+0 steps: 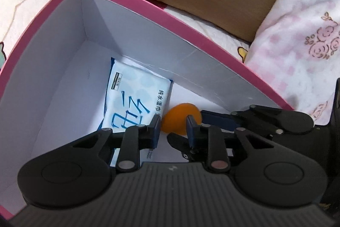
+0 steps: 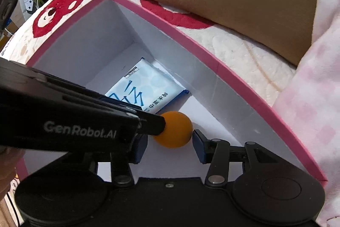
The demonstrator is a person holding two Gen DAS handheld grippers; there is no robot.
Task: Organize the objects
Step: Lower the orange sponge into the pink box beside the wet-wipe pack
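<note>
Inside pink box [image 2: 214, 65], near right wall: both my tools open around orange ball [image 2: 173, 129], beside wipes pack [image 2: 146, 86]. Ball seems placed; next, withdraw right tool [image 2: 167, 143], left tool [image 1: 173, 129] without nudging.

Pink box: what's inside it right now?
Inside the pink box: a blue-and-white wipes pack flat on the floor, an orange ball beside it, and both grippers' fingers. The near floor is hidden behind the grippers.
</note>
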